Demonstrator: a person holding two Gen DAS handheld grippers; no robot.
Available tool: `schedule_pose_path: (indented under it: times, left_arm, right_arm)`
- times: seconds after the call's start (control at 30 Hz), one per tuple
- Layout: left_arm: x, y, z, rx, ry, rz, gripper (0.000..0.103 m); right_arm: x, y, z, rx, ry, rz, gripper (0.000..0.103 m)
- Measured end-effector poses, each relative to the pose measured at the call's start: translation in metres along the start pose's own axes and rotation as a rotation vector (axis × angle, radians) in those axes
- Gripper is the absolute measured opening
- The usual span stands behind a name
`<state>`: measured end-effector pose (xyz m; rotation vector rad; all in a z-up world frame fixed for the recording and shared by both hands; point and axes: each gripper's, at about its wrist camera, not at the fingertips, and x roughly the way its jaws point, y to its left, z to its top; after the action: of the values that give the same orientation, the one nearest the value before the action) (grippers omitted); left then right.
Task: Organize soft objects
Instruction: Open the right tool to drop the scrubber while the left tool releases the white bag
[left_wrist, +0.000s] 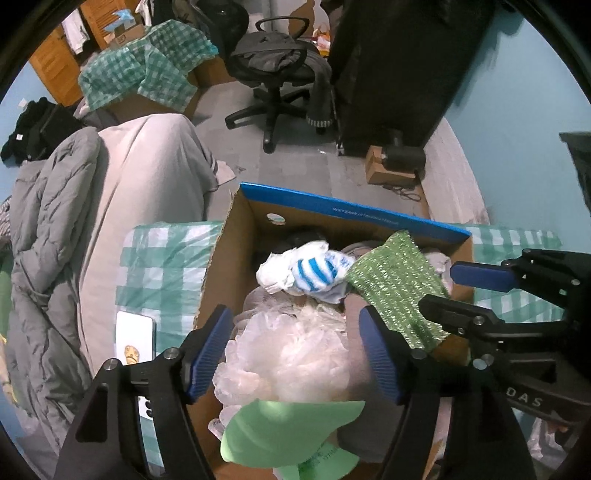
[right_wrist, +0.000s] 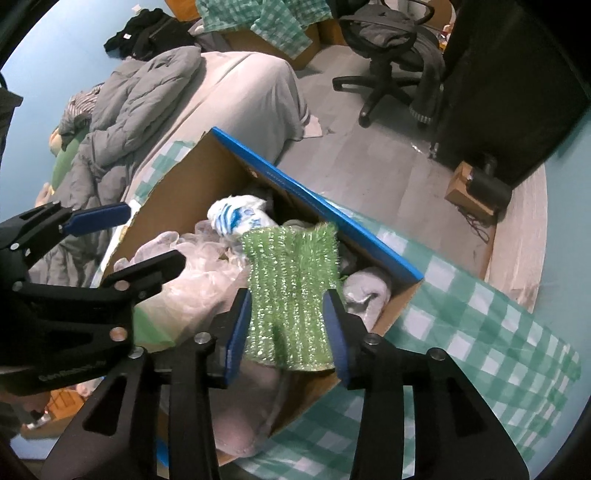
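A cardboard box (left_wrist: 236, 236) with a blue flap (right_wrist: 317, 206) stands on a green-checked cloth and holds soft items. A sparkly green scrub cloth (right_wrist: 291, 291) lies between the fingers of my right gripper (right_wrist: 288, 332), over the box's near right corner; it also shows in the left wrist view (left_wrist: 395, 284). The jaws stand apart at its edges. My left gripper (left_wrist: 295, 354) is open above a white mesh pouf (left_wrist: 291, 354). A blue-striped white sock (left_wrist: 314, 273) lies deeper in the box. A pale green cap-like piece (left_wrist: 288, 428) sits at the box's near edge.
A bed with a grey duvet (left_wrist: 48, 236) lies to the left. An office chair (left_wrist: 280, 70) stands on the floor beyond. A dark cabinet (left_wrist: 406, 66) stands at the far right. A white phone-like slab (left_wrist: 135, 339) lies on the checked cloth (right_wrist: 461, 332) left of the box.
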<state>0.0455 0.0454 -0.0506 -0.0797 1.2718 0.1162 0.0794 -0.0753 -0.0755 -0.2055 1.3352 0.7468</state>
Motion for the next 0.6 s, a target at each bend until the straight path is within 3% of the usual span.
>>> schedule_pose_path:
  times: [0.3, 0.43, 0.6]
  left_arm:
    - [-0.03, -0.008, -0.008, 0.01, -0.045, 0.025, 0.075]
    - [-0.048, -0.012, -0.017, -0.01, -0.063, 0.028, 0.077]
    - [-0.073, -0.016, -0.035, -0.048, -0.093, 0.005, 0.081]
  right_arm:
    - [-0.02, -0.003, -0.008, -0.008, -0.029, -0.01, 0.043]
    - [-0.036, -0.002, -0.013, -0.022, -0.052, -0.025, 0.052]
    - [-0.06, -0.003, -0.022, -0.031, -0.083, -0.045, 0.056]
